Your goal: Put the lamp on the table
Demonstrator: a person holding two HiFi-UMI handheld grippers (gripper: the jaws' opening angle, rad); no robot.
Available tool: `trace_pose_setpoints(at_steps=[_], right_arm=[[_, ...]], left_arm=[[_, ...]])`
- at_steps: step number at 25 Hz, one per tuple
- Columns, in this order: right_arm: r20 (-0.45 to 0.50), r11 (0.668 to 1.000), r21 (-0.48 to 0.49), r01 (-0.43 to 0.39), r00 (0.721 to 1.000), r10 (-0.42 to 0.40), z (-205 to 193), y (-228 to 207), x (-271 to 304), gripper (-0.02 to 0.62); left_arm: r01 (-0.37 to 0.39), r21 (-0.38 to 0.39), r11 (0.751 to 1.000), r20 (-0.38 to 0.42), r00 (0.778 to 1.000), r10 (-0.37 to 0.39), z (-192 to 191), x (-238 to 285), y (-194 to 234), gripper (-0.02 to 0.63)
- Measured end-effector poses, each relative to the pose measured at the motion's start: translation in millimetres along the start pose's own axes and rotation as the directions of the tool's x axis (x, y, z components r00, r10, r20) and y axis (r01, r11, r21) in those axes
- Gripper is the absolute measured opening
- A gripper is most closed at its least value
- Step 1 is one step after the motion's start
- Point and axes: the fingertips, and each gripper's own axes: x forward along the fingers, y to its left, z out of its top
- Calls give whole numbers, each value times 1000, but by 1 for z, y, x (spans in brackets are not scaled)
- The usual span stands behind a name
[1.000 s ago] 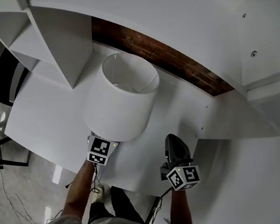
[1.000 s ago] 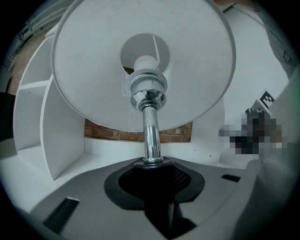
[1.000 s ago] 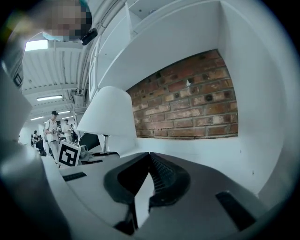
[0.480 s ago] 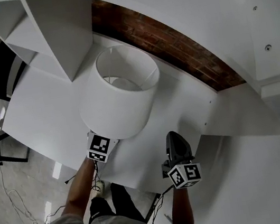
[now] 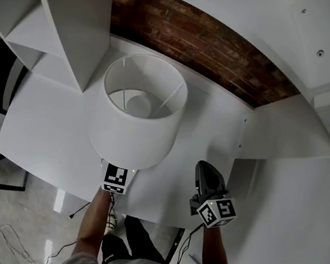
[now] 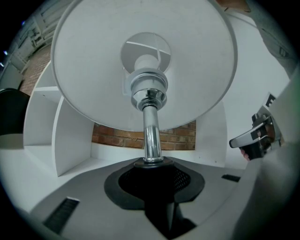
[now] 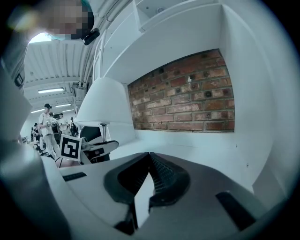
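The lamp has a white drum shade (image 5: 139,110) with the bulb showing through its open top, and it hangs over the white table (image 5: 39,134). My left gripper (image 6: 152,164) is shut on the lamp's chrome stem (image 6: 151,136) just below the shade (image 6: 145,61). In the head view only its marker cube (image 5: 116,178) shows, at the shade's near edge. The lamp's base is hidden. My right gripper (image 5: 204,169) hovers over the table to the right of the lamp. Its jaws (image 7: 150,157) are shut with nothing between them. From there the lamp's shade (image 7: 104,101) stands to the left.
White shelves with upright dividers (image 5: 83,41) rise behind the table against a brick wall (image 5: 199,40). A black chair (image 5: 0,75) stands at the table's left end. Cables lie on the floor (image 5: 21,248). People stand far off (image 7: 47,124).
The shade now sits more squarely under the head camera, so the bulb inside shows. Both grippers keep about the same places.
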Motion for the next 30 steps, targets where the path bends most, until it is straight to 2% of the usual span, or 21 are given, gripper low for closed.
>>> trace_pose_setpoints(at_steps=[6, 12, 15, 22, 30], right_arm=[[10, 1000, -19, 6, 1000, -6, -9, 4, 0, 22], [9, 1000, -7, -1, 1000, 1, -21, 16, 2, 23], [8, 999, -37, 1, 1000, -1, -24, 17, -1, 23], [27, 999, -43, 13, 1000, -12, -31, 9, -4, 23], [57, 999, -51, 10, 998, -8, -44, 15, -5, 23]], left_arm=[[8, -31, 999, 52, 999, -6, 15, -5, 6, 107], [34, 11, 999, 55, 998, -35, 15, -7, -1, 107], [37, 29, 999, 58, 998, -39, 14, -8, -3, 107], [30, 35, 999, 102, 994, -34, 16, -12, -4, 107], [38, 86, 996, 142, 989, -50, 12, -20, -12, 106]])
